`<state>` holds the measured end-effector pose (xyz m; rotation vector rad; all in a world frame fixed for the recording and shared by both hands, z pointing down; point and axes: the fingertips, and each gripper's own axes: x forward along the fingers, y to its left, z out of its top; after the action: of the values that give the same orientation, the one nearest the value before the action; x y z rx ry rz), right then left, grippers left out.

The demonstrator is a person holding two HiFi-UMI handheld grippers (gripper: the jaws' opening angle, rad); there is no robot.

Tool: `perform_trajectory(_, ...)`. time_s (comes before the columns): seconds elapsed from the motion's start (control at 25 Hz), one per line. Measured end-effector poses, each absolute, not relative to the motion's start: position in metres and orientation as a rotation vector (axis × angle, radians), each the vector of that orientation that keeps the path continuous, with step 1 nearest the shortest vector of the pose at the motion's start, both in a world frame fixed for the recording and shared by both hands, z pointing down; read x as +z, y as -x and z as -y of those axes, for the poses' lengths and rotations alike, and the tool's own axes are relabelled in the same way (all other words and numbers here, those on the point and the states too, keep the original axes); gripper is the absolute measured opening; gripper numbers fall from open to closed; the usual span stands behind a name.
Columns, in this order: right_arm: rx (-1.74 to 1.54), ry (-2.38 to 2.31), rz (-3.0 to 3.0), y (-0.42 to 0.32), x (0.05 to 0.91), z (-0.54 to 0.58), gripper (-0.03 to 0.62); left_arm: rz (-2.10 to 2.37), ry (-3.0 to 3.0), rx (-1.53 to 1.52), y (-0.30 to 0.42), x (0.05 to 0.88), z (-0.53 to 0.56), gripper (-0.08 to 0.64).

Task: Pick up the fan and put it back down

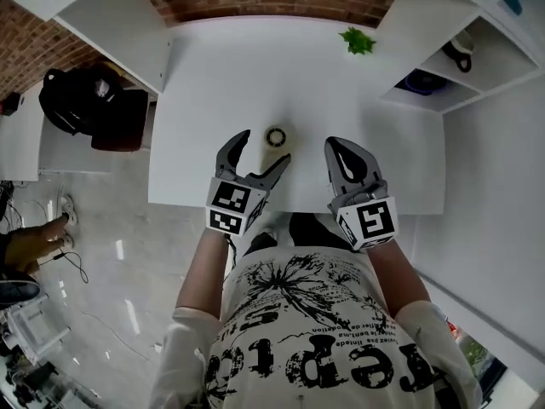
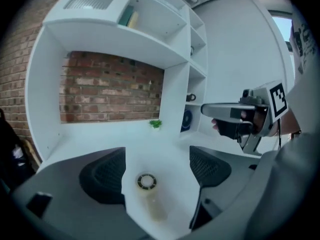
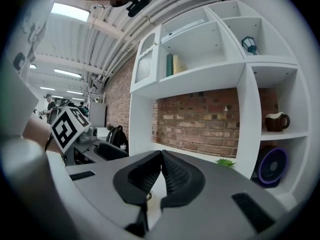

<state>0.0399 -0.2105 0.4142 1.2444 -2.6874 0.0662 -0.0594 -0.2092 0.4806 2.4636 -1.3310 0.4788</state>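
The fan (image 3: 272, 166) is a small round one with a purple rim. It stands in the lowest shelf compartment at the right, also seen in the left gripper view as the fan (image 2: 186, 120) and from above as the fan (image 1: 421, 82). Both grippers hover over the near part of the white desk (image 1: 221, 75), far from it. My left gripper (image 1: 262, 149) is open and empty; in its own view the left gripper (image 2: 157, 159) frames a small cream cylinder (image 2: 146, 182) standing on the desk. My right gripper (image 1: 339, 152) is shut, its jaws meeting with nothing between them (image 3: 161, 154).
The cream cylinder (image 1: 277, 136) stands between the two grippers. A small green plant (image 1: 358, 41) sits at the desk's back right. White shelving (image 1: 460, 66) borders the right side, with a mug (image 3: 276, 121) above the fan. A black backpack (image 1: 94, 105) lies left of the desk.
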Motion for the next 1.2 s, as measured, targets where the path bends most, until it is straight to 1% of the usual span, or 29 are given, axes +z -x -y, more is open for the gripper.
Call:
perform_trajectory(0.28, 0.142, -1.174, 2.679, -0.057, 0.454, 0.244, 0.015, 1.287, -2.279, 0.725, 0.042, 0.575, 0.245, 0.385)
perform_trajectory(0.56, 0.219, -1.117, 2.67, -0.063, 0.481, 0.268, 0.015, 1.312, -2.108, 0.876, 0.045, 0.637, 0.268, 0.385)
perform_trajectory(0.96, 0.271, -1.078, 2.624, -0.062, 0.503, 0.29, 0.015, 1.213, -2.011, 0.977, 0.04, 0.679, 0.279, 0.389)
perform_trajectory(1.2, 0.293, -1.098, 2.599, -0.065, 0.51, 0.296, 0.015, 1.218, -1.993, 0.98, 0.04, 0.685, 0.286, 0.388)
